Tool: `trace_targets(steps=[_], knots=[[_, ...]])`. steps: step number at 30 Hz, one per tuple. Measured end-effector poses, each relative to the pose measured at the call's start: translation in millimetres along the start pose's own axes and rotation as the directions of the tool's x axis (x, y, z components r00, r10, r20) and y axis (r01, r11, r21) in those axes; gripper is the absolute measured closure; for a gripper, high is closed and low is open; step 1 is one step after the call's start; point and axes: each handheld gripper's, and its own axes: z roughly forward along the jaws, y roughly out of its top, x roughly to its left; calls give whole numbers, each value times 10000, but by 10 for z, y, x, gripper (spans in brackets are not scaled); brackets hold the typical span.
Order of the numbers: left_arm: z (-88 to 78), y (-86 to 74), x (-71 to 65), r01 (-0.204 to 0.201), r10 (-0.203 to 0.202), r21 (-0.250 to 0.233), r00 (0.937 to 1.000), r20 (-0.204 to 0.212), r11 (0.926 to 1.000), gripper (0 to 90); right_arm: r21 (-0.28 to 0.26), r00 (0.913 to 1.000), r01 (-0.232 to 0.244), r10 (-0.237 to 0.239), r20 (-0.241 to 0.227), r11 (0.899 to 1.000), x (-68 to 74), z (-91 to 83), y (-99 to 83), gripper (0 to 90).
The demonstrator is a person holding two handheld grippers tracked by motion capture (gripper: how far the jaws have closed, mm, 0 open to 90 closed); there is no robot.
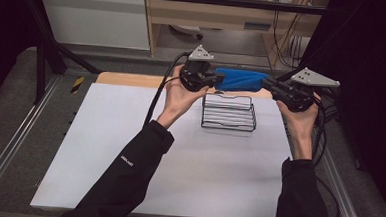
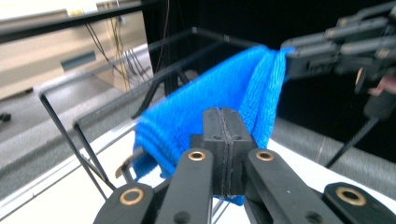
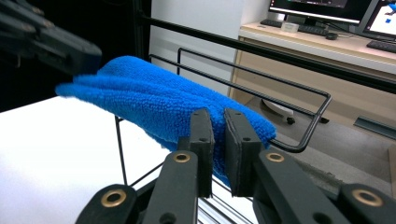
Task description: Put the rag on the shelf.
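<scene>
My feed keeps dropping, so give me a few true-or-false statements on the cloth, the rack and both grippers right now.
1. The blue cloth is held at both ends. True.
2. The left gripper is open and empty. False: it is shut on the cloth.
3. The cloth lies flat on the white table. False: it is held up above the wire rack.
4. The right gripper pinches the cloth. True.

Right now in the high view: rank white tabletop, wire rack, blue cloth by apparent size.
1. white tabletop, by far largest.
2. wire rack.
3. blue cloth, close to the rack; its ends are pinched in the grippers, so this order is unsure.
</scene>
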Motion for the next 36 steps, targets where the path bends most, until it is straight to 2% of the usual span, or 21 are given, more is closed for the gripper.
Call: trace_targets(steps=[5, 10, 15, 17, 19, 22, 24, 28, 31, 36], knots=[[51, -72, 0, 1, -2, 176, 10000, 23, 9998, 899, 45, 10000, -27, 28, -42, 10000, 6, 6, -13, 776], [108, -138, -5, -136, 141, 309, 9998, -135, 9994, 899, -23, 9995, -271, 270, -191, 9996, 25, -25, 32, 666], [171, -213, -28, -372, 384, 457, 9989, -262, 9983, 900, -332, 9986, -443, 433, -308, 9985, 71, -50, 102, 606], [188, -239, -27, -361, 375, 469, 9989, -286, 9982, 900, -332, 9977, -535, 520, -435, 9980, 91, -50, 116, 634], [203, -266, -22, -358, 373, 467, 9988, -306, 9983, 900, -1, 9966, -610, 609, -551, 9981, 99, -31, 98, 730], [217, -310, -11, -306, 318, 396, 9991, -293, 9987, 900, 435, 9945, -790, 818, -659, 9959, 95, 7, -6, 844], [224, -335, -4, -318, 329, 372, 9990, -301, 9988, 900, 664, 9938, -905, 944, -595, 9937, 87, 38, -107, 887], [255, -361, 13, -325, 338, 360, 9988, -363, 9988, 899, 1019, 9941, -1050, 1071, -155, 9892, 57, 105, -286, 900], [279, -368, 21, -354, 365, 289, 9985, -398, 9990, 899, 989, 9926, -1209, 1194, 213, 9877, 16, 140, -368, 900], [288, -379, 25, -348, 359, 270, 9986, -397, 9990, 898, 735, 9904, -1379, 1369, 190, 9877, -13, 151, -416, 884]])
